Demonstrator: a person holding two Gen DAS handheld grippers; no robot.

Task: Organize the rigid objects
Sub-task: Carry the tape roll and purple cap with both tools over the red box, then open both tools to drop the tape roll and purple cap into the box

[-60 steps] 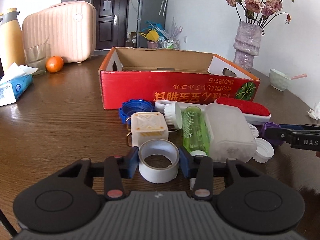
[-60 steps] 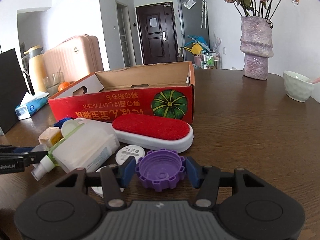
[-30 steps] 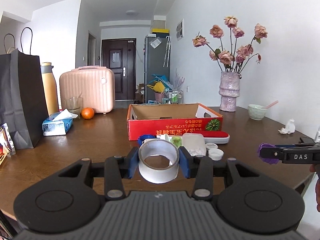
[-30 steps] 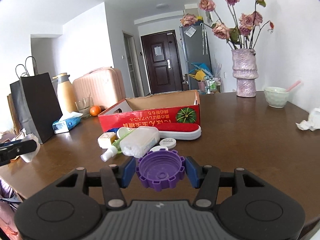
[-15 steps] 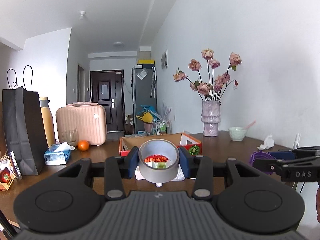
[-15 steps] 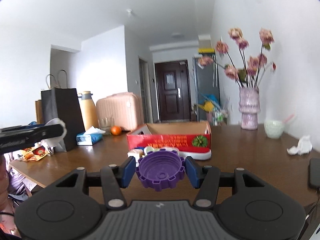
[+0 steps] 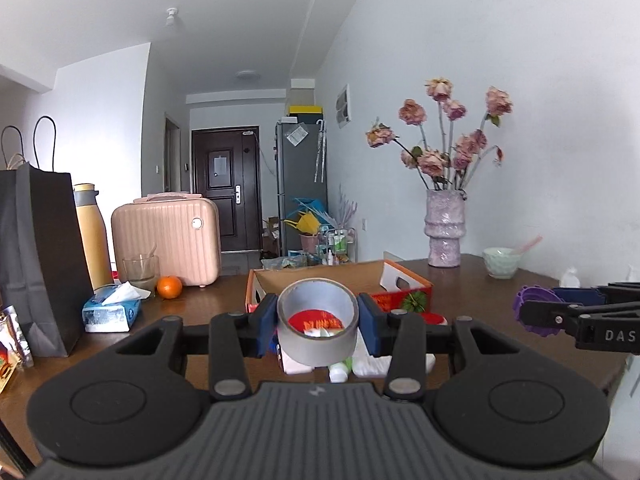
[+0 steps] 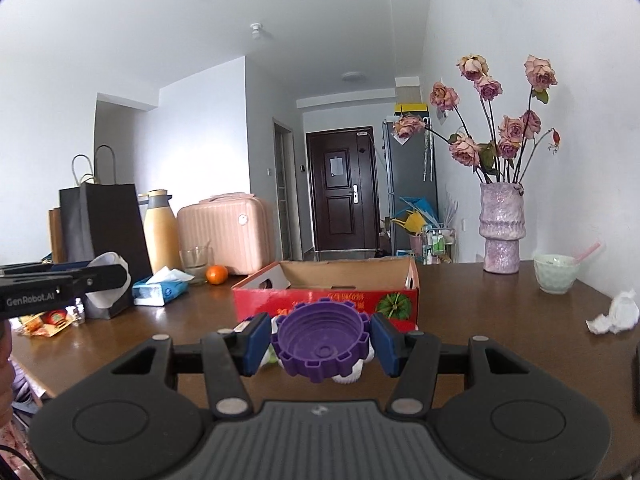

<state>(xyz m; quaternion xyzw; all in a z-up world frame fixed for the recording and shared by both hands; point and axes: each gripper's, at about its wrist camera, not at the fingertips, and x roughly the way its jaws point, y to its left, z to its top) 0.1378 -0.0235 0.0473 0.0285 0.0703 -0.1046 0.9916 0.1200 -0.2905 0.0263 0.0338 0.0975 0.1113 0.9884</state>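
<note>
Left gripper (image 7: 318, 326): jaws pinching a roll of tape (image 7: 317, 327), blue pads flat against its two sides; held off the surface, hole facing the camera.
Roll of tape: grey outer wrap, pale inner core, wide ring; through the hole, red print and bits of the pile behind show.
Right gripper (image 8: 320, 344): jaws pinching a purple cap (image 8: 323, 345), pads on its notched rim; held off the surface.
Purple cap: round, toothed edge like a gear, open side toward the camera, ribbed rings inside with a small raised centre. Also seen edge-on at far right of the left wrist view (image 7: 536, 310).
Surface (image 8: 500, 344): dark brown wood, glossy.
Pile below the grippers: white and green pieces (image 7: 340, 372), mostly hidden behind the jaws; cannot tell what each is.
Cardboard box (image 8: 328, 294): red printed front with a green melon picture, open top, brown inside; stands just behind the pile.
Left of box: tissue pack (image 7: 110, 312), orange (image 7: 169, 287), glass (image 7: 141, 273).
Further left: black paper bag (image 7: 38, 256), yellow flask (image 7: 92, 232), pink case (image 7: 166, 236).
Right, far: vase of dried roses (image 8: 502, 232), pale green bowl (image 8: 556, 274), crumpled tissue (image 8: 614, 314).
</note>
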